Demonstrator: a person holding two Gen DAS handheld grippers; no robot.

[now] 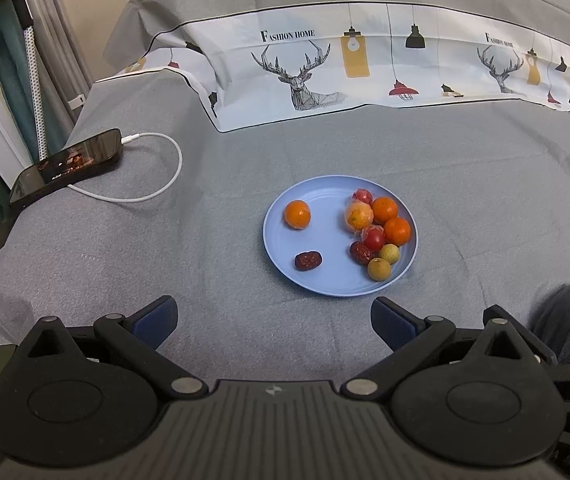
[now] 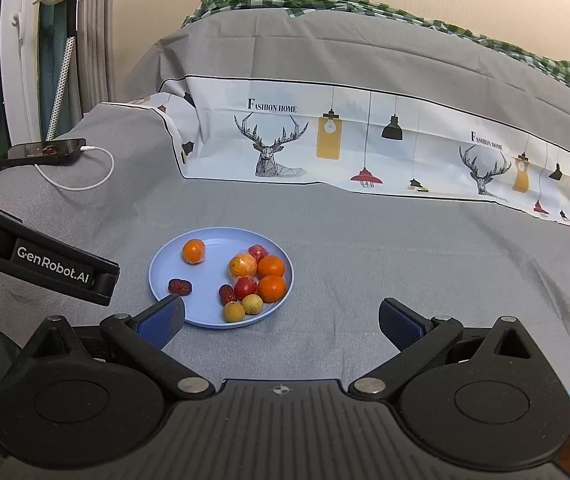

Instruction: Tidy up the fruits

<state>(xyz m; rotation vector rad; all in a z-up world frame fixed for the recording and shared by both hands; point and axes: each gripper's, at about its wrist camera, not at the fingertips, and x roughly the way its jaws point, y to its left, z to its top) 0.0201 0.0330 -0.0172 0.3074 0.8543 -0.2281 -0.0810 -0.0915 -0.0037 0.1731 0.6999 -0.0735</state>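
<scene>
- Both claws are spread wide and carry nothing: our left claw (image 1: 273,322) hangs short of the blue plate (image 1: 325,280), and our right claw (image 2: 281,322) hangs just short of it too, the plate lying ahead and to its left.
- The fruits all sit on that plate, which rests on a grey cloth (image 1: 465,208); whether a bench or a bed lies under it we cannot tell.
- Ahead of the left claw and to its right is the crowded cluster: oranges (image 1: 396,231), a netted orange (image 1: 359,216), a red tomato (image 1: 374,239), two pale round fruits (image 1: 379,269) and one date (image 1: 360,253), most touching one another.
- Straight ahead, apart from the cluster, sit a lone orange (image 1: 297,214) and a lone date (image 1: 308,261).
- The lone date's long axis runs crosswise to the left claw; the clustered date lies on a slant, its near end towards the pale fruits.
- Risk, as we judge it: closing on any cluster fruit may nudge its neighbours, and round fruit would roll over the shallow rim.
- A date seized end to end could slip; a grip across its narrow width looks safer.
- The two claws stand close; reaching together might make them collide.
- The phone (image 1: 67,166) and its cable (image 1: 153,194) lie well off to the left.
</scene>
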